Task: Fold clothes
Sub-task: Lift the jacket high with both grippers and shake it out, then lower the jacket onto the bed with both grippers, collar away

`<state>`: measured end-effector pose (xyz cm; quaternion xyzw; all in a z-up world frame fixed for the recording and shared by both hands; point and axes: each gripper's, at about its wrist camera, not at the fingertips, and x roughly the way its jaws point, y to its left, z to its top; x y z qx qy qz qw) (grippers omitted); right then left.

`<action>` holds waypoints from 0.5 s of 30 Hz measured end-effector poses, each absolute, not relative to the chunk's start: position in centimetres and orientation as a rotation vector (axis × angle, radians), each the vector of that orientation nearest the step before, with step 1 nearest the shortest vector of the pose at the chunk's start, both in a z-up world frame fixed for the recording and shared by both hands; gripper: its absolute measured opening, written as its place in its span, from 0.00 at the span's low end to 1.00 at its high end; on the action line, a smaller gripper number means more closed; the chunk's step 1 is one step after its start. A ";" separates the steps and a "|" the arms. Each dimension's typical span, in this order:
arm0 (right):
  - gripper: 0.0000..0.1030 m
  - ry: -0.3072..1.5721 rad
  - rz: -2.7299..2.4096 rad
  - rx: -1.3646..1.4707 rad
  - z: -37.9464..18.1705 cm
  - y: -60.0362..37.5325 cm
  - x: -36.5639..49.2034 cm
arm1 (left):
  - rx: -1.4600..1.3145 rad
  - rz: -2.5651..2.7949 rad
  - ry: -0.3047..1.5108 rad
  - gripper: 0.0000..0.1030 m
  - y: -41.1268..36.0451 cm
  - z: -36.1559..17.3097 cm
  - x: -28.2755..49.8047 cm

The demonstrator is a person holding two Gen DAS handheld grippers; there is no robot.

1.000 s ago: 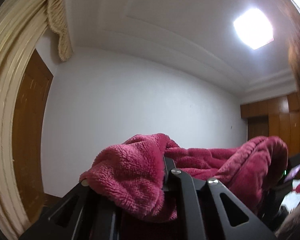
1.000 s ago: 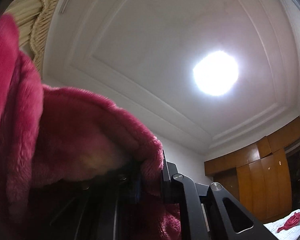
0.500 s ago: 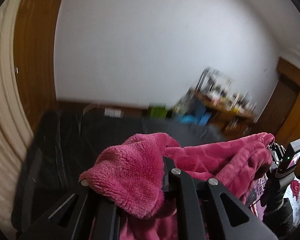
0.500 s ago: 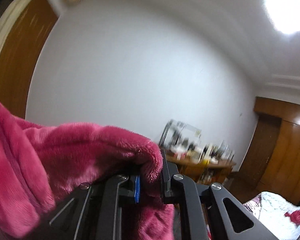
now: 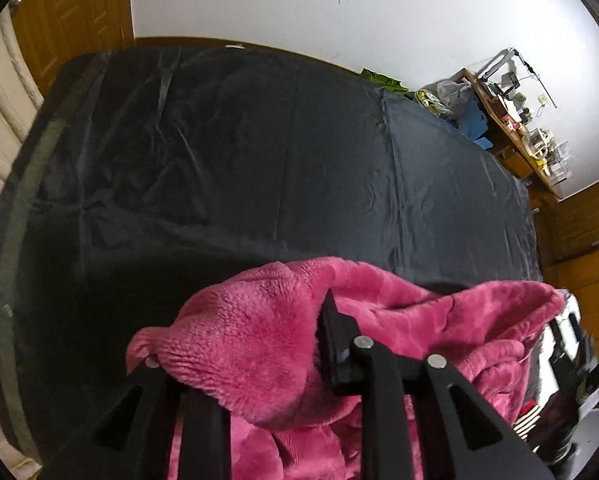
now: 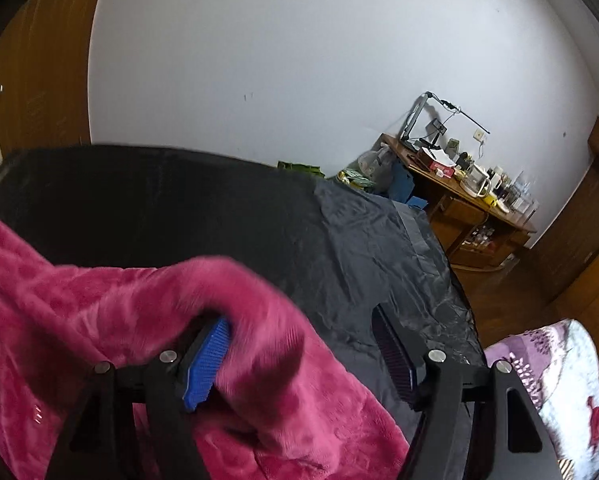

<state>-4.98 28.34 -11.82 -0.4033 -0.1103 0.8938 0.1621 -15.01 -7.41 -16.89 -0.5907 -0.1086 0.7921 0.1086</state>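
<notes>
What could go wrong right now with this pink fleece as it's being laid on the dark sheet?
The right gripper has just opened, but the pink fleece is draped over its blue pad, so it may snag and drag along. The left gripper is buried in fleece; an uneven release could bunch it on the dark sheet.

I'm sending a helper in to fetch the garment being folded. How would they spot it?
Find the big dark sheet covering the work surface. At its near edge lies the pink fleece garment, draped over the grippers; nothing else on the sheet is fluffy or bright pink.
</notes>
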 end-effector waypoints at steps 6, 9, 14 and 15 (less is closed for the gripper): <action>0.71 -0.103 2.501 -1.261 -14.4 30.5 -6.2 | -1.783 2.257 -0.245 0.34 -6.5 -17.8 -17.7; 0.71 -0.150 2.549 -1.303 -13.8 28.1 -5.1 | -1.819 2.228 -0.191 0.42 -6.6 -18.6 -17.7; 0.71 -0.138 2.634 -1.379 -15.5 25.9 -5.2 | -1.847 2.224 -0.233 0.52 -8.4 -18.9 -15.6; 0.71 -0.127 2.650 -1.395 -15.9 25.5 -5.2 | -1.847 2.230 -0.244 0.54 -8.9 -18.8 -14.9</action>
